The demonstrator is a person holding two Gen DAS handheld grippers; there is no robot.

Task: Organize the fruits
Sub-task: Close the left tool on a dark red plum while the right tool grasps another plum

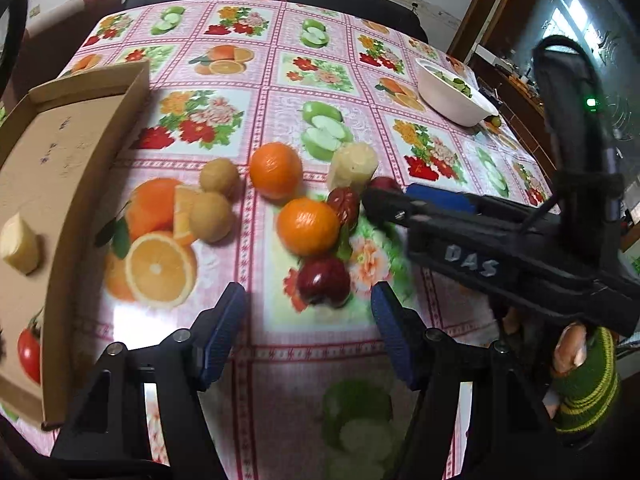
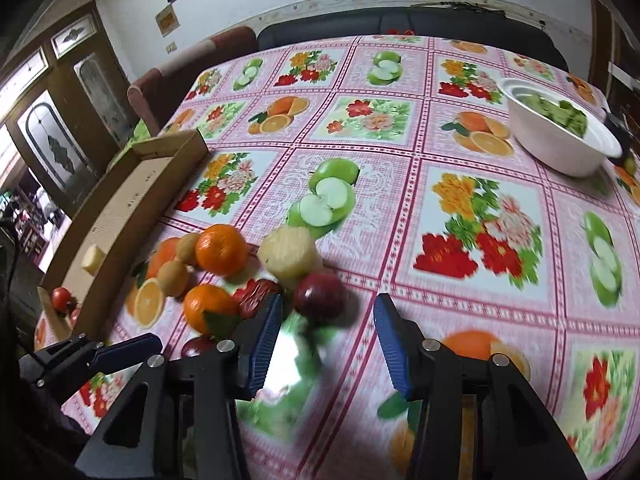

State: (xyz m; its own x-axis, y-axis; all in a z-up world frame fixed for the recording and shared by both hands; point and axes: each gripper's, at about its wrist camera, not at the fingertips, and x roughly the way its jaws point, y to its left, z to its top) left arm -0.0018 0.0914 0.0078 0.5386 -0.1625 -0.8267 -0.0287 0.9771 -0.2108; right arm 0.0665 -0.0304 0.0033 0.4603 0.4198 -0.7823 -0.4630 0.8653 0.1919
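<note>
Left wrist view: the left hand-held gripper (image 1: 308, 320) gapes over a red apple (image 1: 323, 281); the right hand-held gripper (image 2: 326, 340) gapes too, an upright pineapple chunk (image 2: 289, 257) beyond.

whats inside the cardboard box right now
The cardboard box holds a pale yellow fruit chunk and a red tomato nearer the camera. Something dark sits at the frame edge, unidentifiable. The box's near corner is cut off from view.
</note>
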